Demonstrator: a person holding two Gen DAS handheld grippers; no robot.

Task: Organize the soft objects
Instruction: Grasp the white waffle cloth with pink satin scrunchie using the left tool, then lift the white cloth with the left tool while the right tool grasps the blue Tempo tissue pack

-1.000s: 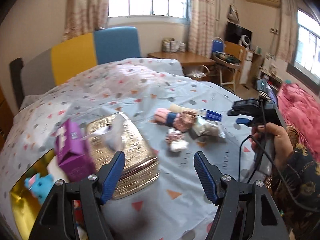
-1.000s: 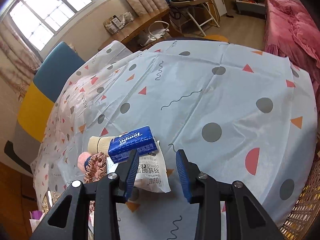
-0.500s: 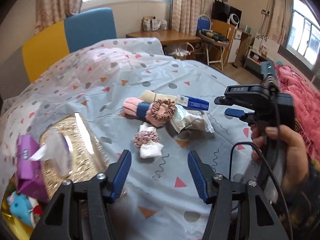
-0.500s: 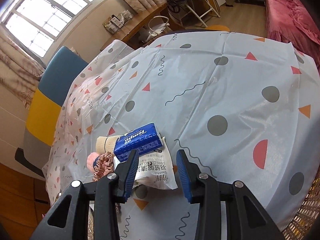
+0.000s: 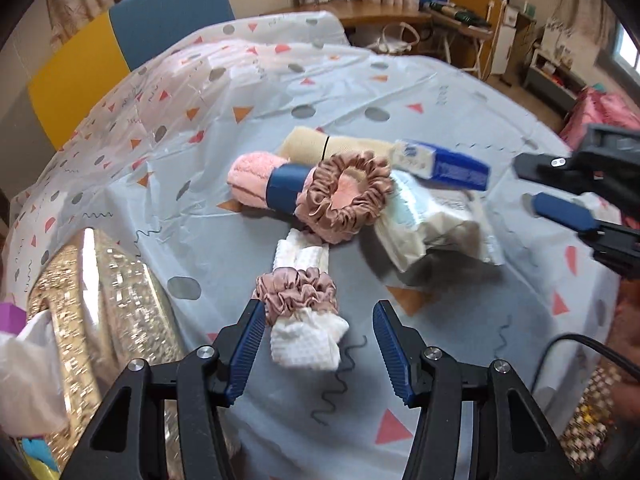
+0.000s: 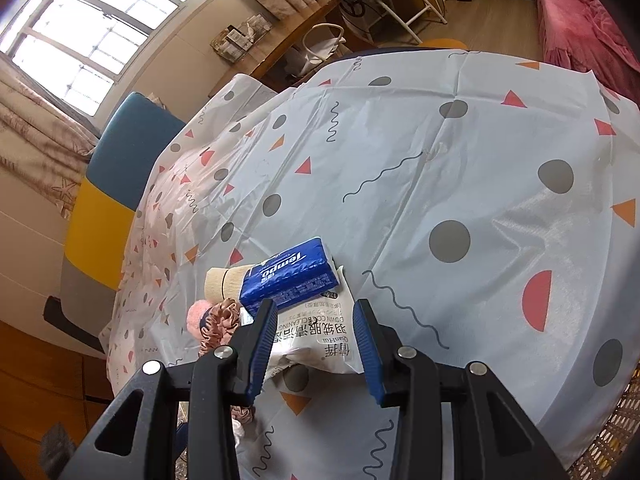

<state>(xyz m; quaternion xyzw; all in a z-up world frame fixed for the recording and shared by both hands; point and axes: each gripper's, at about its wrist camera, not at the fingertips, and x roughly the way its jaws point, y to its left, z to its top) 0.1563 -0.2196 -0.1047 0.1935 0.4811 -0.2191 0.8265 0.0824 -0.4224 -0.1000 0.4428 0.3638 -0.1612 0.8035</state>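
A white waffle cloth [image 5: 308, 340] ringed by a small pink scrunchie [image 5: 298, 288] lies on the tablecloth right at the tips of my left gripper [image 5: 319, 316], which is open, its pads clear of the cloth on both sides. Behind it a pink towel roll [image 5: 252, 184] with a blue band carries a larger scrunchie [image 5: 348, 200], next to a beige roll [image 5: 312, 144]. A blue tissue pack [image 6: 288, 276] rests on a white wipes pack [image 6: 320, 340]. My right gripper [image 6: 316, 312] hovers open above the wipes pack, holding nothing; it also shows as the right gripper [image 5: 536, 188] at the right edge.
A gold glitter box [image 5: 100, 300] stands at the left with a purple tissue packet [image 5: 12, 316] and a white tissue [image 5: 28, 368]. A yellow and blue chair [image 5: 120, 52] stands behind the table. Woven wicker [image 5: 592, 400] shows at the table's right edge.
My left gripper has swung right and down from over the gold box to the white cloth, and its jaws have narrowed. The right gripper has stayed over the wipes pack.
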